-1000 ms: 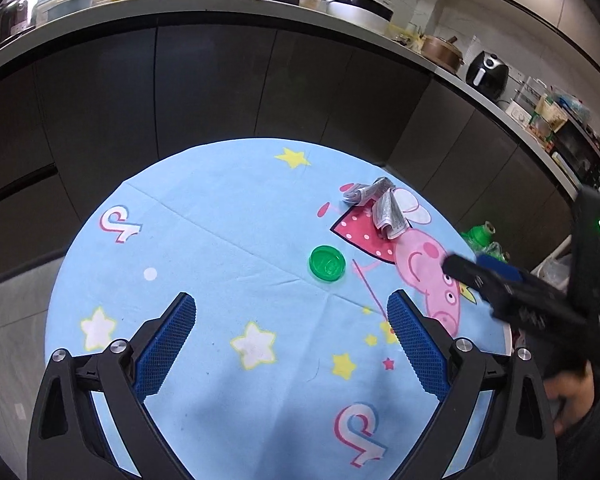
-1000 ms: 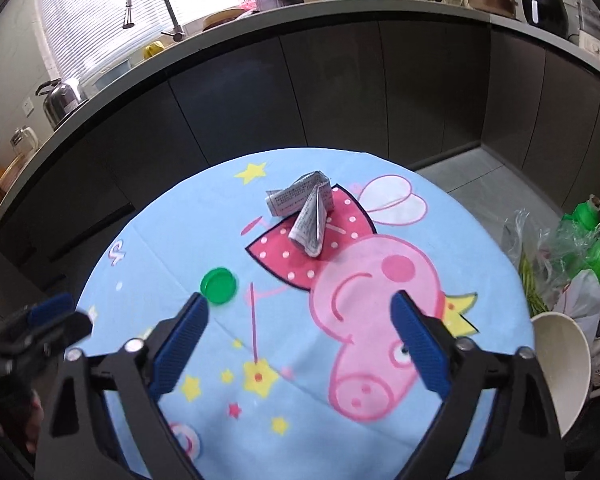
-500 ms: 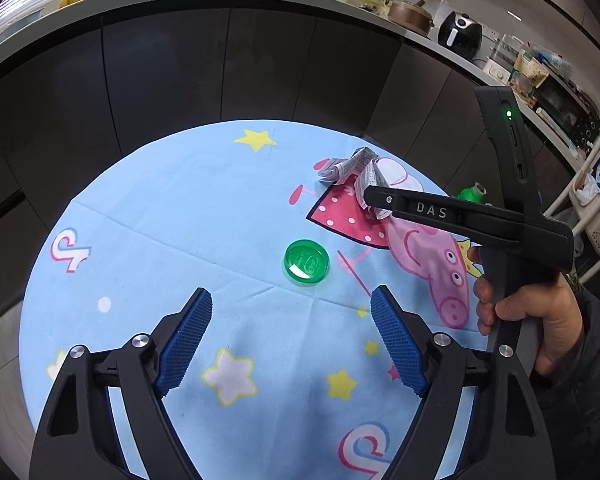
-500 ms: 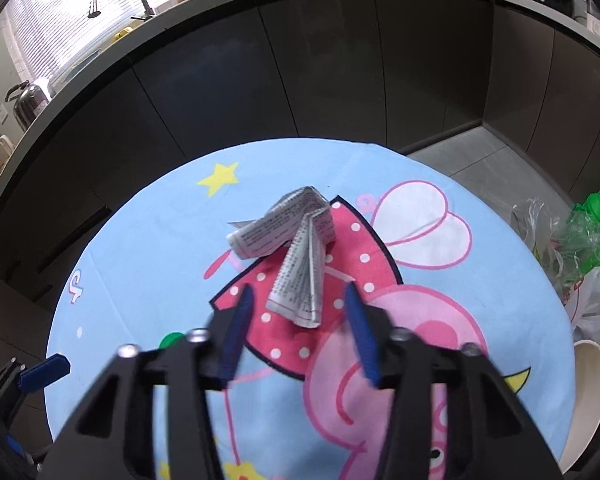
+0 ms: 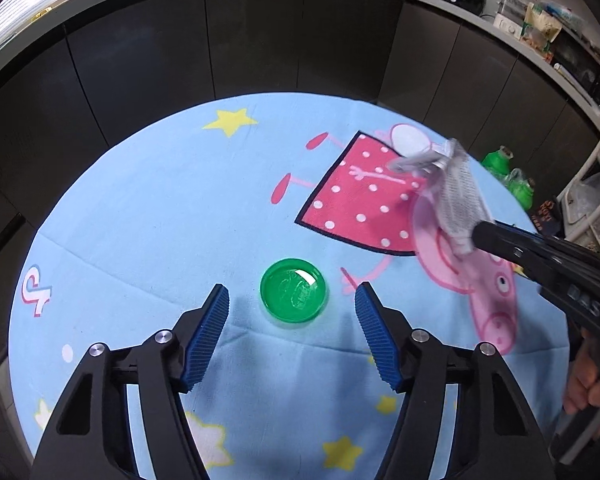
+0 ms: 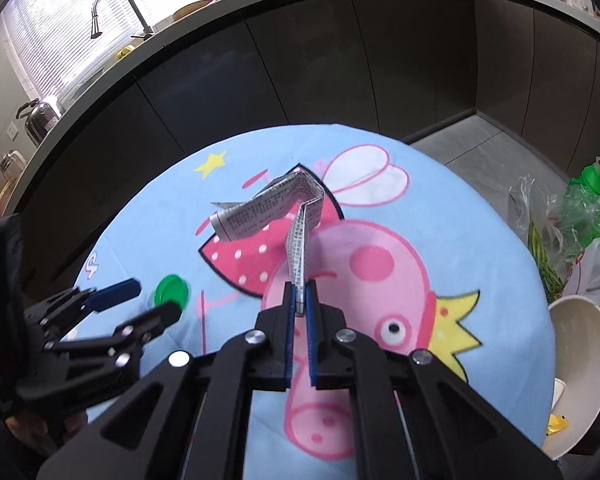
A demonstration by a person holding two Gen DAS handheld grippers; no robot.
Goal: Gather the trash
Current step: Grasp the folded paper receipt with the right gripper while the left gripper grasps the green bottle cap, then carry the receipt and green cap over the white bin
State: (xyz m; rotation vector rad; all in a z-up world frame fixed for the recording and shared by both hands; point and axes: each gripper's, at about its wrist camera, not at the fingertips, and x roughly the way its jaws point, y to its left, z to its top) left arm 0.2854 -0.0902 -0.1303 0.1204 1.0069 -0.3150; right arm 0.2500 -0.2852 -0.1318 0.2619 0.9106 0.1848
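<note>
A folded printed paper hangs just above the blue cartoon tablecloth. My right gripper is shut on its lower end; in the left wrist view that paper sticks out of the right gripper's tips. A round green lid lies flat on the cloth. My left gripper hovers over it, one finger on each side with gaps to the lid, its jaws closing. From the right wrist view the lid is partly hidden behind the left gripper's fingers.
Dark kitchen cabinets curve behind the round table. On the floor to the right sit green bottles in a plastic bag and a white bowl-shaped bin. A person's hand holds the right gripper's handle.
My right gripper closed on the folded paper and lifted it off the cloth. My left gripper came down and forward over the green lid, with its fingers drawing closer together.
</note>
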